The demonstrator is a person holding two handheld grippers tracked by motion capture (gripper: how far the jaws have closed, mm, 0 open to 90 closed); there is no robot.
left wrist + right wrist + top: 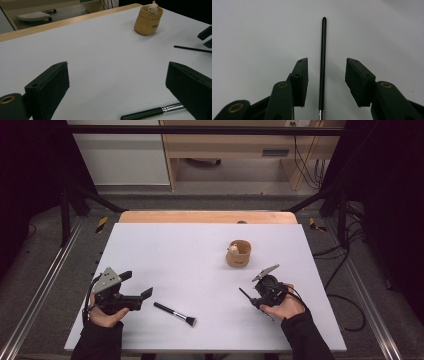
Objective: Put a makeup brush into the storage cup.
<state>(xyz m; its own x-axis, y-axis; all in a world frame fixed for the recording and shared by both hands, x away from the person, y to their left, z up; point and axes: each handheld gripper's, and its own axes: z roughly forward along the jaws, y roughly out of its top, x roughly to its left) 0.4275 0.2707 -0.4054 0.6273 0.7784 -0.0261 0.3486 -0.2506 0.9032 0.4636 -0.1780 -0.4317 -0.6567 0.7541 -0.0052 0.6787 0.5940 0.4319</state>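
White table (200, 245) in a dark room, with a wooden edge along the top. Low on the right, the right gripper (327, 62) with jaws part way apart, one on each side of the thin brush (322, 50) – not squeezing, only lined up along the handle, likely for a clean pinch. Low on the left, the left gripper (136, 284) spread wide and holding nothing, waiting just beside the fat brush (175, 314), flat on the table between both hands. Tan pouch (238, 254) up and right of the middle, with a little toy (233, 248) peeking out – probably home for the brushes. Lots of bare white in the middle for moving. Near edge close under both hands, so little room to pull back.
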